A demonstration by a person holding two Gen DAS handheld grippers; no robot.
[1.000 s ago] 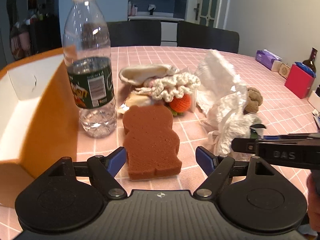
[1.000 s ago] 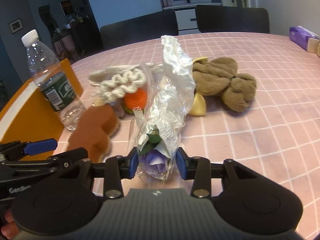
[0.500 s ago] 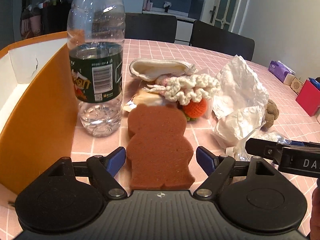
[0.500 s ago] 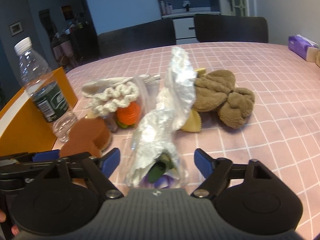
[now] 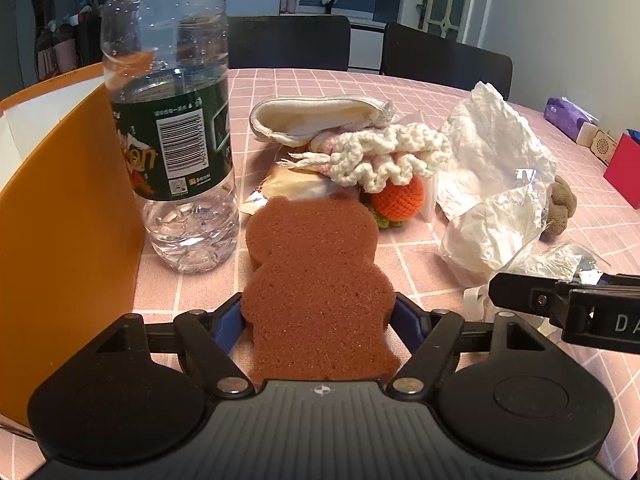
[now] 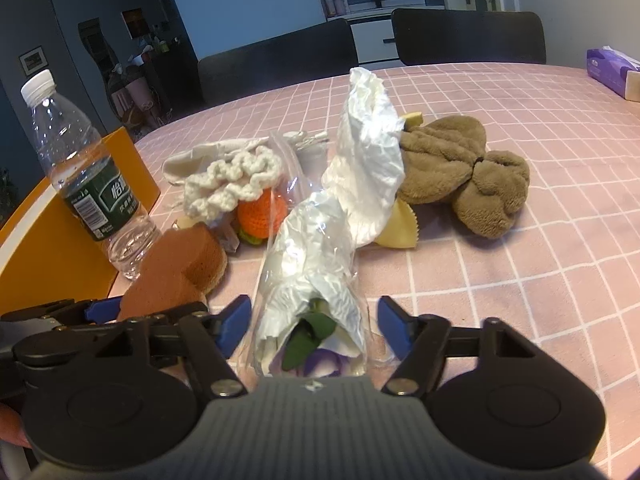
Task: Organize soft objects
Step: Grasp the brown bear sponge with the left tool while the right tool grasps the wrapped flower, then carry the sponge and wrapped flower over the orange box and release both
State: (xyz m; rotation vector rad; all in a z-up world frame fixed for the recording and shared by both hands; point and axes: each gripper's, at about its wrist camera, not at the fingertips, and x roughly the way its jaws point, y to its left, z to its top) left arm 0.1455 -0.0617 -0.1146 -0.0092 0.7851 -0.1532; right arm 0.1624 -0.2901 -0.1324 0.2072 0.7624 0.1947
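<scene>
While the left gripper (image 5: 318, 320) presses its blue pads against both sides of the brown bear-shaped sponge (image 5: 316, 280) lying on the pink checked table (image 5: 520, 128) beside a water bottle (image 5: 172, 120), the right gripper (image 6: 314, 320) stands spread around a wrapped flower (image 6: 320, 280) without touching it. The sponge looks light and squashy, so a gentle grip at its narrow waist seems best.

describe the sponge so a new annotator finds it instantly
Start at the orange box on the pink checked table, then the water bottle beside it. The sponge lies flat just right of the bottle, clamped in the left gripper. It alone is a brown, porous, bear-shaped slab.
</scene>
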